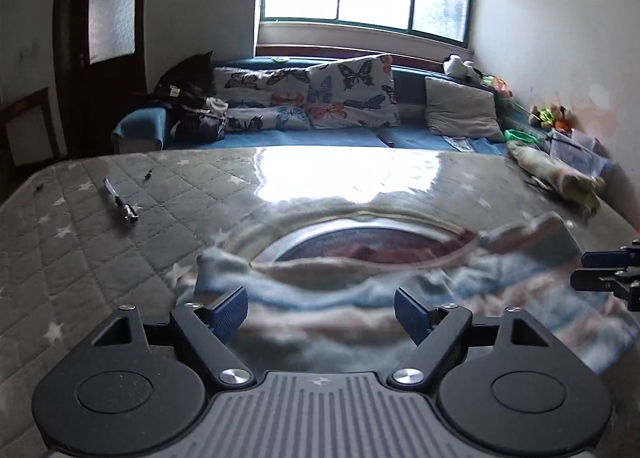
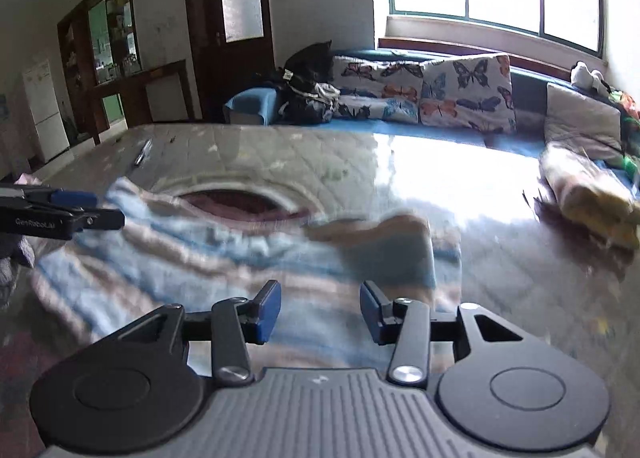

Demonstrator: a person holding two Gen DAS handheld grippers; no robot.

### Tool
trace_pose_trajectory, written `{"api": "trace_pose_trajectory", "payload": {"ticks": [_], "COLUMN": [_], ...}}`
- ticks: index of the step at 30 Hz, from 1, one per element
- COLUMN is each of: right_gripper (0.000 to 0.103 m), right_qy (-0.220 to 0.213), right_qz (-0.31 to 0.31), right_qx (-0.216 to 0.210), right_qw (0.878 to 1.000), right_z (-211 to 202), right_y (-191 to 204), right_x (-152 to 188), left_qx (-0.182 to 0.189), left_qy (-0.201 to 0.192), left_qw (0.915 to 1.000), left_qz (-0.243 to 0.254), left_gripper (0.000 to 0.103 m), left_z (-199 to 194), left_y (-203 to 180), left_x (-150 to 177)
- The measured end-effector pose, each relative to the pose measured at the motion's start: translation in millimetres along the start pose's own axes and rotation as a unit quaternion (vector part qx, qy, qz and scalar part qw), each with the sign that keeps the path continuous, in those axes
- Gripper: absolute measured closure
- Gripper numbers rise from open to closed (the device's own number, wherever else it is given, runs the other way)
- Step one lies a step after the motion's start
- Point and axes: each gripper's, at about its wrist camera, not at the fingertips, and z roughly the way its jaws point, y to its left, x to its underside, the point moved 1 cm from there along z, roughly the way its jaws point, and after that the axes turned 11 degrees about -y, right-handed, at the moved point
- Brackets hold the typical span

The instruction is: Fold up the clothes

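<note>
The striped sweater (image 1: pixel 320 310) lies spread on the mattress (image 1: pixel 100 226) just beyond both my jaws (wide, empty), neckline far, long axis running left-right.

Soft striped knit cloth sweater (image 1: pixel 340 322), quilted matt fabric mattress (image 1: pixel 100 242) under glossy clear plastic

Premises: a lived-in home, a sitting or sleeping room. Evidence: blue sofa (image 1: pixel 304 138) along the far wall bearing butterfly-print cushions (image 1: pixel 352 92); soft toys (image 1: pixel 460 67) at far right; quilted star-patterned mattress (image 1: pixel 80 226) in the near field; wooden glazed door (image 2: pixel 236 18) and white refrigerator (image 2: pixel 44 110) at far left.
</note>
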Motion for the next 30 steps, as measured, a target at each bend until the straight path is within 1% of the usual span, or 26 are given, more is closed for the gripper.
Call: {"api": "trace_pose_trajectory", "payload": {"ticks": [1,4,6,8,10,11,14,15,17,20,23,24,27,29,30], "right_gripper": [0.059,0.059,0.059,0.059,0.060,0.062,0.062,0.062,0.061,0.060,0.058,0.058,0.057,0.057,0.057], "right_qy": [0.000,0.001,0.008,0.021,0.026,0.026,0.026,0.025,0.019,0.014,0.012,0.011,0.008,0.015,0.018], "right_qz": [0.002,0.007,0.014,0.028,0.042,0.049,0.070,0.068,0.039,0.013,-0.011,-0.017,-0.035,-0.032,-0.031], "right_qx": [0.000,0.000,0.008,0.021,0.029,0.031,0.037,0.041,0.042,0.028,0.010,0.009,0.009,0.009,0.010], "right_qw": [1.000,1.000,1.000,0.999,0.998,0.998,0.997,0.997,0.998,0.999,1.000,1.000,0.999,0.999,0.999], "right_z": [8,30,46,60,65,64,64,61,48,28,6,0,-16,-21,-23], "right_y": [-2,-8,-15,-26,-33,-36,-45,-45,-35,-18,0,5,17,19,18], "right_x": [-5,-16,-19,-17,-15,-14,-11,-11,-11,-6,4,8,22,31,36], "left_qx": [0.000,-0.014,-0.028,-0.036,-0.035,-0.034,-0.037,-0.039,-0.041,-0.028,-0.036,-0.038,-0.039,-0.036,-0.035], "left_qy": [0.001,0.007,0.019,0.029,0.025,0.024,0.015,0.010,0.002,0.000,0.006,0.008,0.011,0.017,0.014], "left_qw": [1.0000,0.9998,0.9994,0.9988,0.9990,0.9991,0.9992,0.9992,0.9991,0.9991,0.9970,0.9971,0.9983,0.9991,0.9992], "left_qz": [-0.006,-0.010,-0.012,-0.014,-0.012,-0.012,-0.011,-0.008,0.005,0.033,0.068,0.066,0.042,0.018,0.015], "left_gripper": [0.021,0.021,0.021,0.024,0.024,0.024,0.024,0.024,0.024,0.024,0.024,0.024,0.022,0.022,0.022], "left_z": [6,22,32,39,40,39,31,27,18,7,2,1,-2,-2,-4], "left_y": [2,12,19,25,28,28,28,27,23,14,7,9,20,27,28], "left_x": [-4,-6,-2,3,7,7,4,2,2,8,21,25,32,37,38]}}
